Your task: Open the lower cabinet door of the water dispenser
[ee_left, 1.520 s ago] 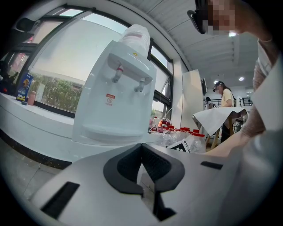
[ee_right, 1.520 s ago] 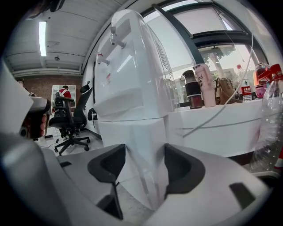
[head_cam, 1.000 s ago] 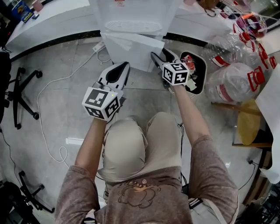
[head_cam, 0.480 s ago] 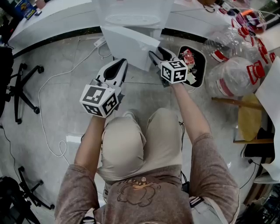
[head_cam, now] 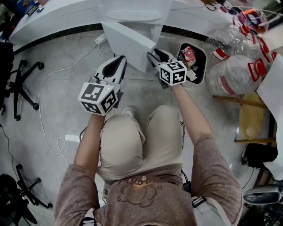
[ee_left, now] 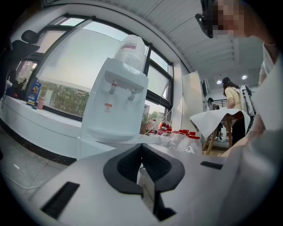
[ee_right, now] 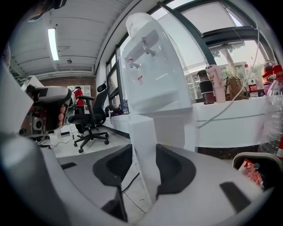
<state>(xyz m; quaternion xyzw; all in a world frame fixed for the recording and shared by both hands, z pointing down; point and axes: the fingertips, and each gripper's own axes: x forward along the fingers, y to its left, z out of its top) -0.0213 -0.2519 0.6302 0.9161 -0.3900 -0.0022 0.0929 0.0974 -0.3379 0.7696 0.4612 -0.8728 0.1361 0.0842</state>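
Observation:
The white water dispenser (head_cam: 132,13) stands at the top of the head view, its lower cabinet door (head_cam: 128,44) swung partly out from the body. My right gripper (head_cam: 152,55) is at the door's free edge. In the right gripper view the door's edge (ee_right: 143,128) stands upright between the dark pads (ee_right: 172,170), and the jaws have just been closing on it. My left gripper (head_cam: 120,59) hovers left of the door, shut with nothing in it. In the left gripper view the dispenser (ee_left: 117,106) rises beyond the left gripper's (ee_left: 142,148) tips, which meet.
A black bin (head_cam: 204,66) holding rubbish stands right of the dispenser, with several big empty water bottles (head_cam: 234,75) beyond it. A white cable (head_cam: 48,92) loops over the floor at left, near an office chair base (head_cam: 22,88). A wooden stool (head_cam: 252,119) is at right.
The door has swung further out from the dispenser. The right gripper has travelled left with the door's edge, and the left gripper has drifted slightly up the picture.

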